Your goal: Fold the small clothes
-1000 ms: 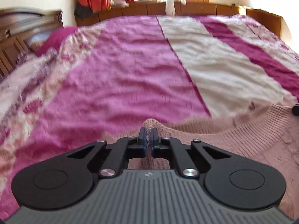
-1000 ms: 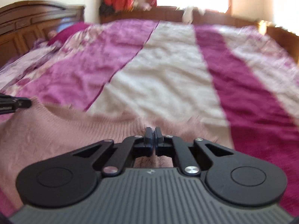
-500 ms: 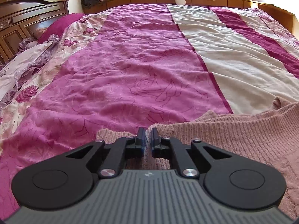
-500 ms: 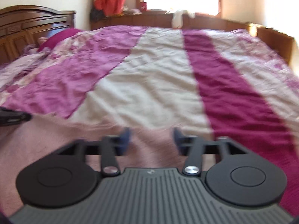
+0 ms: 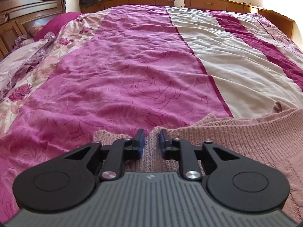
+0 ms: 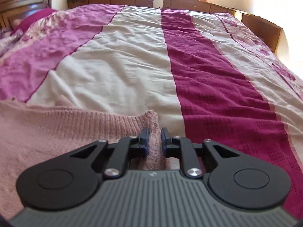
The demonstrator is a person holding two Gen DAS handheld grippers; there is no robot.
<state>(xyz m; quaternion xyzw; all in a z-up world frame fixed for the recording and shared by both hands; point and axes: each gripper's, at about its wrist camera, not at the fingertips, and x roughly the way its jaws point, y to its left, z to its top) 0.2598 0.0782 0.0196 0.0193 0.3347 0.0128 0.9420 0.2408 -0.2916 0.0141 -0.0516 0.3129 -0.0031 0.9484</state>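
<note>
Both grippers, left [image 5: 151, 140] and right [image 6: 154, 139], slightly parted astride sweater [image 5: 236, 141] hem corners; soft, floppy knit, so pinch ribbed edge.

Left gripper [image 5: 151, 139]: lower centre of frame, level, pointing up-frame, jaws parted by a narrow gap, blue-padded fingertips [image 5: 140, 139] to either side of a knit fold. Right gripper [image 6: 154, 139]: lower centre of frame, same pose, jaws slightly apart, fingertips [image 6: 144, 139] flanking a ridge of knit.
</note>
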